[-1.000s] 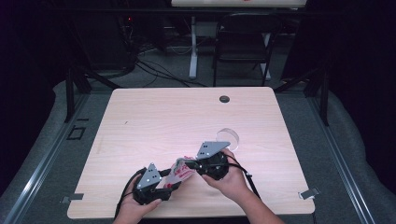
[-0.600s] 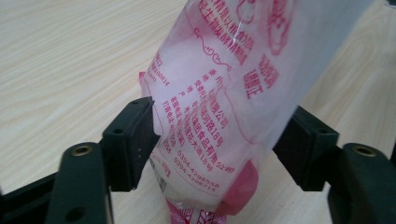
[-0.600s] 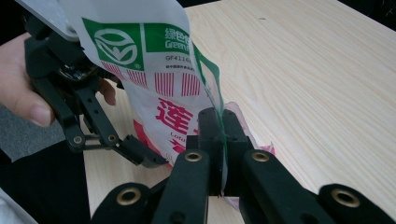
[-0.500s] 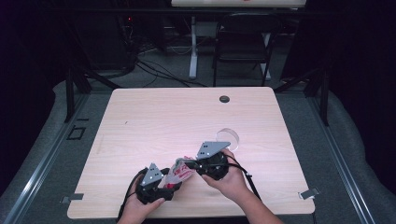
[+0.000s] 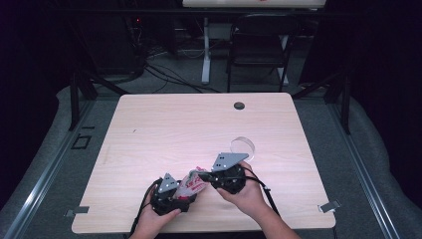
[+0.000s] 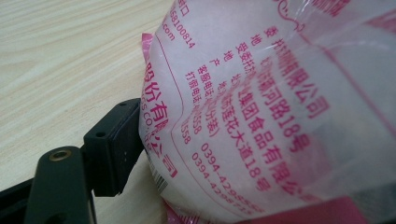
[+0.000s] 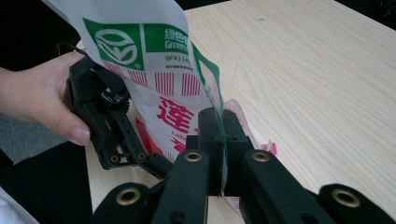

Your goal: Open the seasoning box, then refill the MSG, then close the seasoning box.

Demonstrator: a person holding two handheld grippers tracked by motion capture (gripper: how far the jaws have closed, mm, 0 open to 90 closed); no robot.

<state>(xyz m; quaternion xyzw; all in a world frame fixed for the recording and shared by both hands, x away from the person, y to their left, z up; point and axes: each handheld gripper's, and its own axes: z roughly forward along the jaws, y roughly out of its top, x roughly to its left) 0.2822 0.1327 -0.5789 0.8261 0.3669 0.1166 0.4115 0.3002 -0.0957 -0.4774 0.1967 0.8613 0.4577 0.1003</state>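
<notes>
Room: dark, a chair (image 5: 259, 42) and loose cables on the floor behind the table at 12 o'clock.
Surface: light wood table (image 5: 164, 129), a black round grommet (image 5: 239, 105) near the far edge.
Extra item: a clear round lid or dish (image 5: 242, 146) at 1 o'clock from the right gripper; too faint to tell which.
Task thing: plastic food bag (image 5: 193, 181), white with pink print, near the front edge of the table, stretched between both grippers.
Left gripper (image 5: 175, 196): at 7 o'clock from the bag in the high view. In the left gripper view the bag (image 6: 280, 116) covers most of the frame; one black jaw shows at lower left against the bag's edge, the other is hidden behind the film. Probably clamped on the bag, but the closure itself is not visible, so cannot tell.
Right gripper (image 7: 222, 142): jaws pressed together on the bag's edge (image 7: 159, 70), pinching the film; green logo panel above.
Left hand (image 7: 42, 100): wrapped round the left gripper (image 7: 112, 123), cut off at the frame's left edge.
Bag bottom: hidden by the jaws.
</notes>
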